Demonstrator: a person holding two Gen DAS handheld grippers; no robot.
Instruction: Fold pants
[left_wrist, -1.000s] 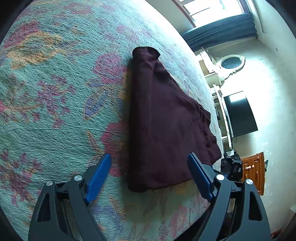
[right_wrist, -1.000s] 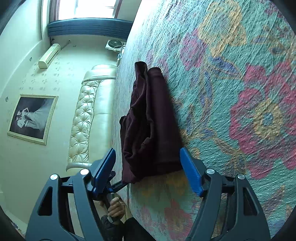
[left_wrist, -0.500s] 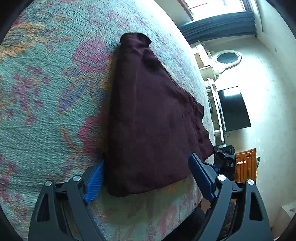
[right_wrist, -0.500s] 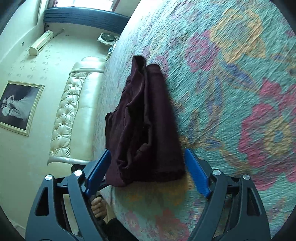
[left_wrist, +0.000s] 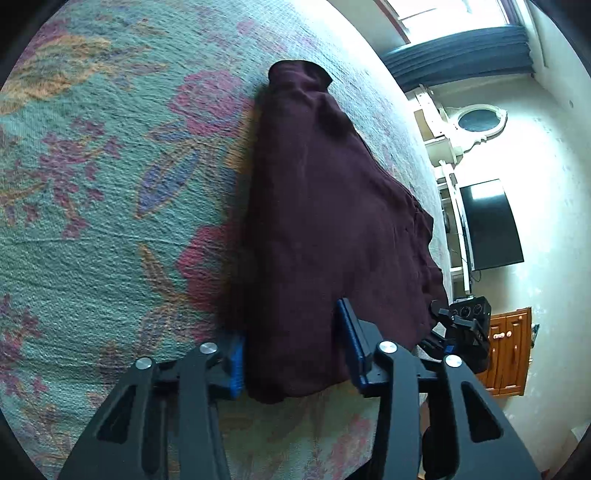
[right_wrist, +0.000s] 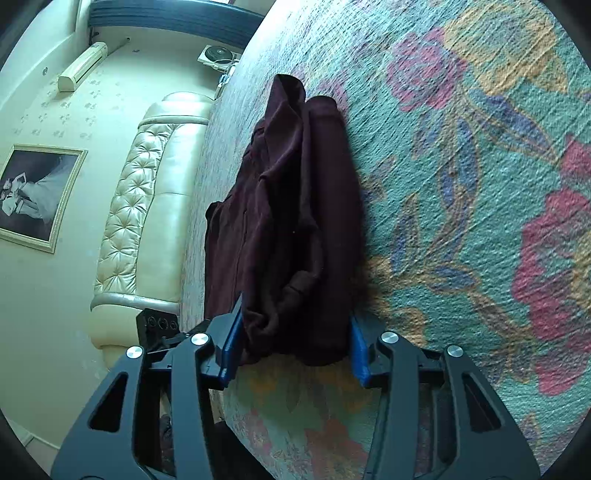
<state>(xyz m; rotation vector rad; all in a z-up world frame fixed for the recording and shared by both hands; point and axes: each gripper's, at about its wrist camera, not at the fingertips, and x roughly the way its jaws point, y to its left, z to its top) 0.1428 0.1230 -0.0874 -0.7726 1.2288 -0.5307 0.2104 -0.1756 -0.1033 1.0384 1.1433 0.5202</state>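
Note:
Dark maroon pants (left_wrist: 332, 206), folded into a long narrow bundle, lie on a floral bedspread (left_wrist: 110, 184) near its edge. In the left wrist view my left gripper (left_wrist: 291, 332) straddles the bundle's near end. Its jaws are closing, with the blue pads pressing the cloth from both sides. The right wrist view shows the opposite end of the pants (right_wrist: 295, 206), rumpled in loose folds. There my right gripper (right_wrist: 295, 314) is closing too, its pads squeezing the fabric between them.
The bedspread (right_wrist: 461, 184) stretches wide on the far side of the pants. Beyond the bed's edge are a cream tufted headboard (right_wrist: 147, 206), a framed picture (right_wrist: 33, 192), a wall television (left_wrist: 487, 225) and a wooden cabinet (left_wrist: 509, 354).
Both grippers moved in over the ends of the pants with wide jaws. They have now narrowed onto the cloth, which bunches up between the pads.

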